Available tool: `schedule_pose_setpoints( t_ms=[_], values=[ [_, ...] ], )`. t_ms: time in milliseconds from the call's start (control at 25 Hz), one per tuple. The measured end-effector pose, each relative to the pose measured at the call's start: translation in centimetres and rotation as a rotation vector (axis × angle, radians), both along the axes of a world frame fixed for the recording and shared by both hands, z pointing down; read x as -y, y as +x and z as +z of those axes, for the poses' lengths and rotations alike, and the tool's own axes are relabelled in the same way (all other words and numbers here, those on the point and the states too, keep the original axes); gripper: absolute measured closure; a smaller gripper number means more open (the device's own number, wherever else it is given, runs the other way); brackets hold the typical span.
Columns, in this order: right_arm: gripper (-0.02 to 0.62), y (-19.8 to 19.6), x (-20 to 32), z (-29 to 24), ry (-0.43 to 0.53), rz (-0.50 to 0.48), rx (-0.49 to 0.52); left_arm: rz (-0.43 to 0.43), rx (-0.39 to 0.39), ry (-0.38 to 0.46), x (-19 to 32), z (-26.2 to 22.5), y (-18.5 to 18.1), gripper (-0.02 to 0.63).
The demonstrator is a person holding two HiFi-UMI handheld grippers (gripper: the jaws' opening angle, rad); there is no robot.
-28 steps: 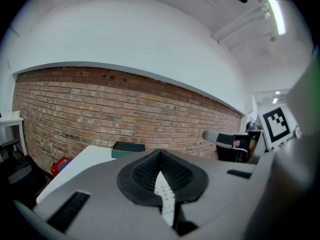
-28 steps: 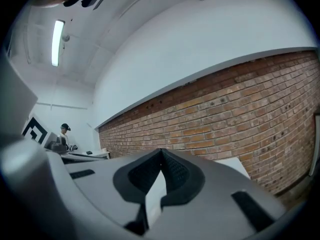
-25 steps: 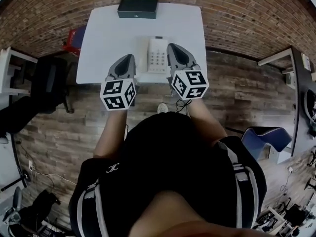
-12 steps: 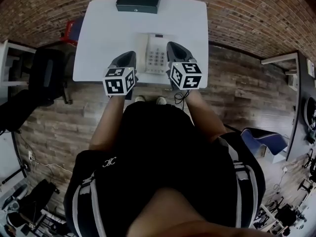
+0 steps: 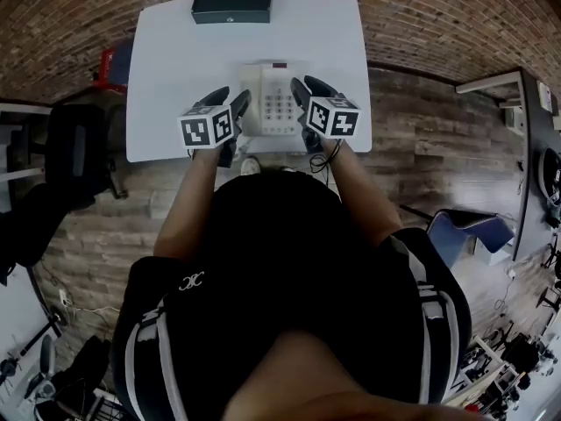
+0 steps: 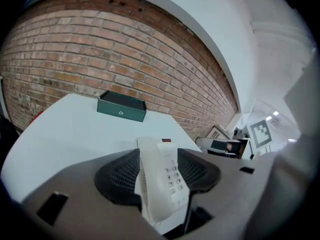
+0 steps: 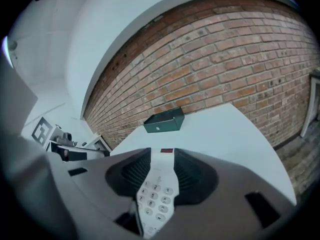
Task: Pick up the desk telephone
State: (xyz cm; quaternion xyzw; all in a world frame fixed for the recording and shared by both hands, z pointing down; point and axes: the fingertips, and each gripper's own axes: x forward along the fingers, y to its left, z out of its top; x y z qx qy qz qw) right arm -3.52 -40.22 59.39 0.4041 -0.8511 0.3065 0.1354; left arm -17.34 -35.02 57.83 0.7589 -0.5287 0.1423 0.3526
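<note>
A white desk telephone (image 5: 273,102) with a keypad lies near the front edge of the white table (image 5: 175,55). My left gripper (image 5: 234,105) is at its left side, by the handset, and my right gripper (image 5: 301,91) is at its right side. Both point forward and down. In the left gripper view the telephone (image 6: 167,184) shows in the gap between the dark pads (image 6: 117,176), handset foremost. The right gripper view has the keypad (image 7: 156,196) in the gap of its pads (image 7: 197,176). Both sets of jaws are opening, and neither visibly presses on the telephone.
A dark green box (image 5: 232,2) sits at the table's far edge against the brick wall (image 6: 75,54). A black chair (image 5: 74,156) stands at the left, a blue chair (image 5: 465,235) at the right. The floor (image 5: 421,165) is wooden.
Both grippers have sunk toward the table and moved forward, from in front of the telephone to either side of it.
</note>
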Motion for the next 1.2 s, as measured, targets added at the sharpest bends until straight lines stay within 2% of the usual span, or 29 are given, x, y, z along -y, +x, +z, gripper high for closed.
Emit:
schedule_pose_setpoints(
  t_ms=[240, 360, 520, 880, 1040, 1200],
  values=[
    [0.471, 0.6, 1.1, 3.7, -0.115, 0.026, -0.033, 0.079, -0.129, -0.137, 0.9, 4.6, 1.2, 0.316],
    [0.465, 0.4, 1.1, 5.4, -0.177, 0.000, -0.041, 0.101, -0.183, -0.195, 1.1, 6.3, 1.5, 0.314],
    [0.449, 0.2, 1.0, 7.2, -0.263, -0.020, -0.017, 0.132, -0.203, -0.250, 1.2, 7.9, 1.8, 0.314],
    [0.449, -0.2, 1.2, 8.5, -0.357, 0.009, 0.063, 0.129, -0.390, -0.303, 1.6, 8.9, 2.0, 0.314],
    [0.465, -0.3, 0.8, 8.7, -0.396, 0.031, 0.146, 0.120, -0.408, -0.299, 1.3, 9.0, 1.8, 0.314],
    [0.486, -0.3, 0.7, 8.4, -0.398, 0.058, 0.152, 0.120, -0.387, -0.308, 1.3, 8.7, 1.7, 0.327]
  ],
)
